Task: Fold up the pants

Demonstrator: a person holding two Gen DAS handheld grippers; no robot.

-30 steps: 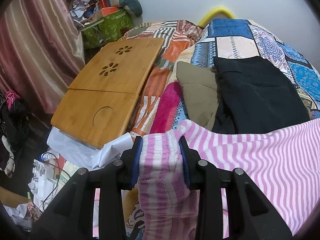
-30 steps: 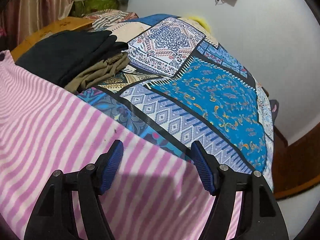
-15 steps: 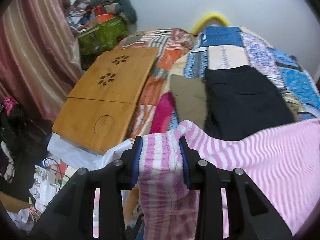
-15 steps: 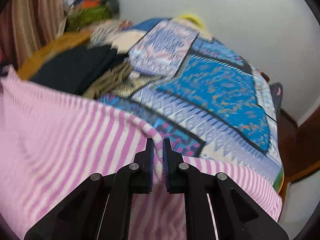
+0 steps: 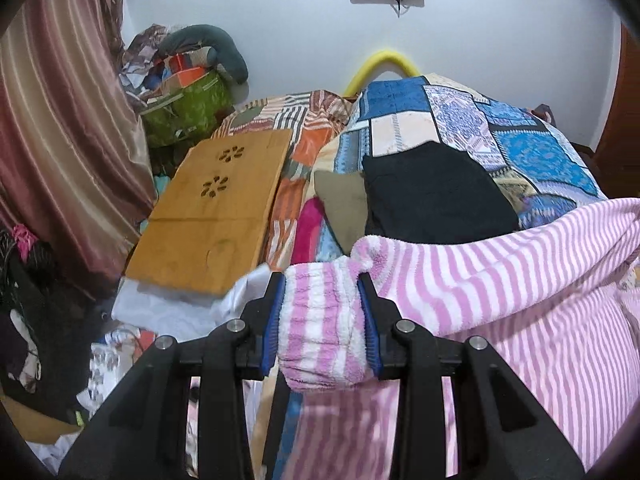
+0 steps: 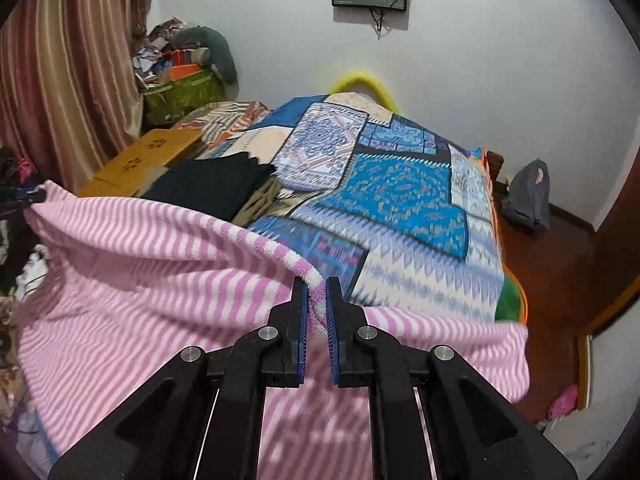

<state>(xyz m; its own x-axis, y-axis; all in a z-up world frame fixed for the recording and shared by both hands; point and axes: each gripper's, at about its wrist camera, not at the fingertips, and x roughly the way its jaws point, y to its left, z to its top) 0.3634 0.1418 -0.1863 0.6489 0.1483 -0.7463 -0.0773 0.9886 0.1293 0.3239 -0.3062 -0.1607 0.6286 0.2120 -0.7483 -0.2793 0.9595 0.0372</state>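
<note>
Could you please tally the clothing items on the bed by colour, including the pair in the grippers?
Pink-and-white striped pants, held by both grippers: 1
Black folded garment: 1
Olive folded garment: 1
Total: 3

The left gripper [image 5: 322,320], low centre of its frame, has its jaws clamped on a thick bunched wad of the striped pants [image 5: 520,300]. The right gripper [image 6: 317,320], also low centre, pinches a thin edge, jaws nearly together.
</note>
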